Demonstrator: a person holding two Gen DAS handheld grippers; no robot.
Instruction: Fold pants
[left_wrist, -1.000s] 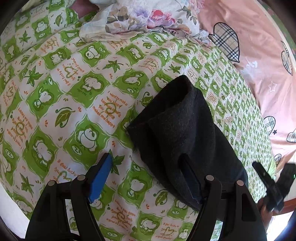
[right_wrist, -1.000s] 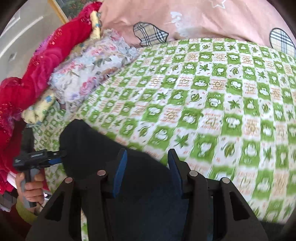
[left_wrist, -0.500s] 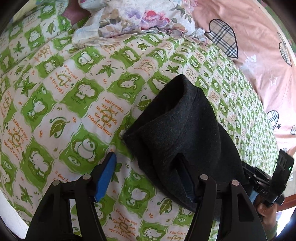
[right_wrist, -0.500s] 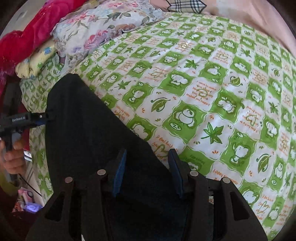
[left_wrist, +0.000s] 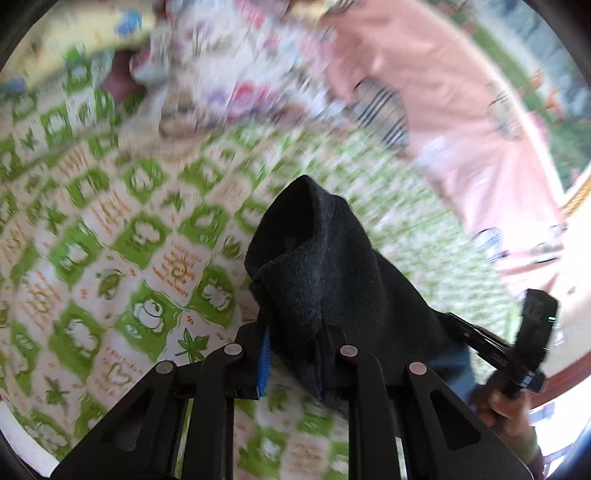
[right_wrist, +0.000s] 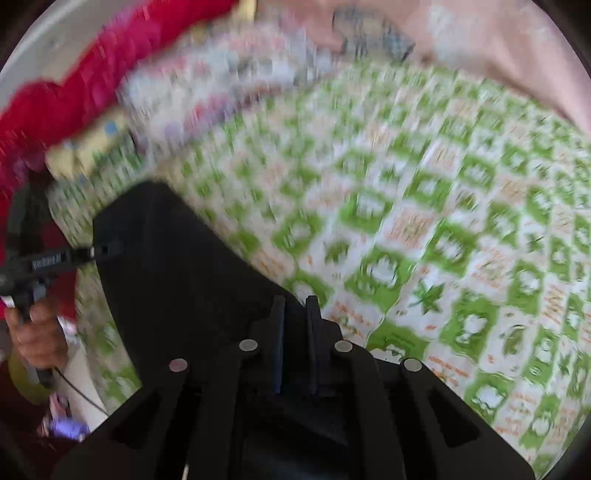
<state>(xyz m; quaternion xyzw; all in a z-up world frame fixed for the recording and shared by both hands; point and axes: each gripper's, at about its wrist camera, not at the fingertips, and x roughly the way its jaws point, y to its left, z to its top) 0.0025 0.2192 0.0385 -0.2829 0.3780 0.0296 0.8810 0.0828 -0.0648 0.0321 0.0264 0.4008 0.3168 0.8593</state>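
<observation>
Black pants (left_wrist: 325, 266) lie on the green-and-white checked bedsheet (left_wrist: 110, 266), one end bunched and lifted. The jaws of my left gripper (left_wrist: 295, 332) are closing, with a fold of the pants pinched between the blue pad and the far finger. In the right wrist view the pants (right_wrist: 177, 266) spread to the left. My right gripper (right_wrist: 295, 306) is closing too, its jaws nearly together with black fabric between them. Each view shows the other gripper at the pants' far edge: the right gripper (left_wrist: 454, 319) and the left gripper (right_wrist: 110, 249), each held by a hand.
A floral pillow (left_wrist: 229, 74) and a pink quilt with plaid hearts (left_wrist: 443, 122) lie at the far side of the bed. A red blanket (right_wrist: 92, 74) is heaped at the left. The bed's edge runs beside the hand (right_wrist: 37, 332).
Both grippers' jaws have come together on the black pants. The left gripper has risen and pulled the fabric into a peak. Both views have swung and are now blurred.
</observation>
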